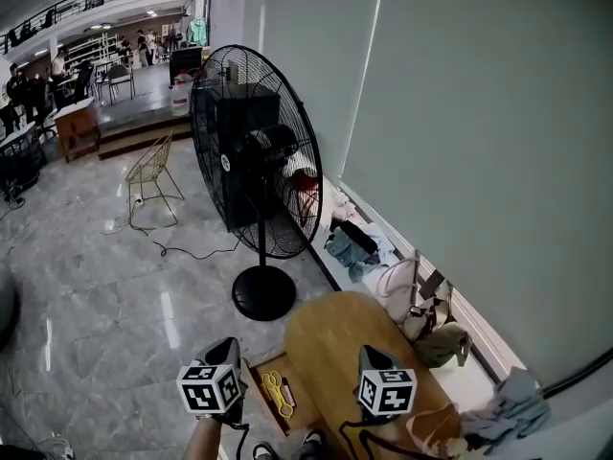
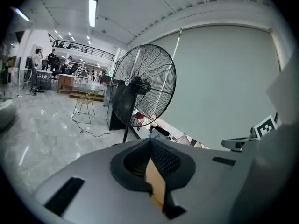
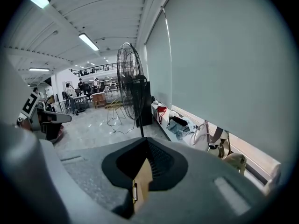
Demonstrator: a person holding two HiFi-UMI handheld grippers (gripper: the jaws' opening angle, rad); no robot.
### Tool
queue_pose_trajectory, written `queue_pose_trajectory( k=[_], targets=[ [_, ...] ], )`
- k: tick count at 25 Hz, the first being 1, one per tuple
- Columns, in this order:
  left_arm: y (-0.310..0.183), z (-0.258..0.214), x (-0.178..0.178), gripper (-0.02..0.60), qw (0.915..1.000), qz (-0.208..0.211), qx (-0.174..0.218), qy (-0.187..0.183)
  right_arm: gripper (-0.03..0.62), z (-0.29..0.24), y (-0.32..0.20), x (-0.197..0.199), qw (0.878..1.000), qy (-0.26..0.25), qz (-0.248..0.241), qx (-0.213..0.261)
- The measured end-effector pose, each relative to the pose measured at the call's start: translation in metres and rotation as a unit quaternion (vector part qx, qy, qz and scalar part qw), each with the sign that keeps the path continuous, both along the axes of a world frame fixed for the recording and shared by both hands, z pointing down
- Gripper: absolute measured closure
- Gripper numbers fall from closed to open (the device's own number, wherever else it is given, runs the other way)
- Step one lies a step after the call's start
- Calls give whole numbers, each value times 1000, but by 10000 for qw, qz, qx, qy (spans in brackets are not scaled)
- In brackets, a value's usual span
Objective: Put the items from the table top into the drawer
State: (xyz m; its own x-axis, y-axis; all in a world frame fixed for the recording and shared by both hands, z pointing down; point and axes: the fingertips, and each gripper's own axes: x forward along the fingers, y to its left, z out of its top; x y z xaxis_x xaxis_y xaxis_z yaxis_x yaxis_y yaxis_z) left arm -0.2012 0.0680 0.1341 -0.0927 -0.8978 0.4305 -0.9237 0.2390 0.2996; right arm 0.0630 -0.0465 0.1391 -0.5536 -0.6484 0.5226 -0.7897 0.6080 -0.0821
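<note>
Two grippers sit low in the head view, and on both the left gripper (image 2: 150, 143) and the right gripper (image 3: 147, 141) the fingers are closed together with nothing between them. The round wooden table (image 1: 330, 343) lies under the right one. The part of its top in view is bare, apart from a tan thing (image 1: 433, 427) at the bottom right edge, too cut off to name. The drawer (image 1: 261, 362) stands open at bottom centre, with yellow scissors (image 1: 277, 393) lying in it. For a clean pick, I judge the fingers should spread before they descend, close across an item's middle, and let go low over the drawer.
</note>
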Motion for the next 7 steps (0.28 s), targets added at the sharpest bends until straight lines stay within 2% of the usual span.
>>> queue_pose_trajectory(
  k=[7],
  targets=[
    [2, 0, 1, 586, 10000, -11, -24, -7, 588, 1, -1, 2, 10000, -2, 16, -24]
  ],
)
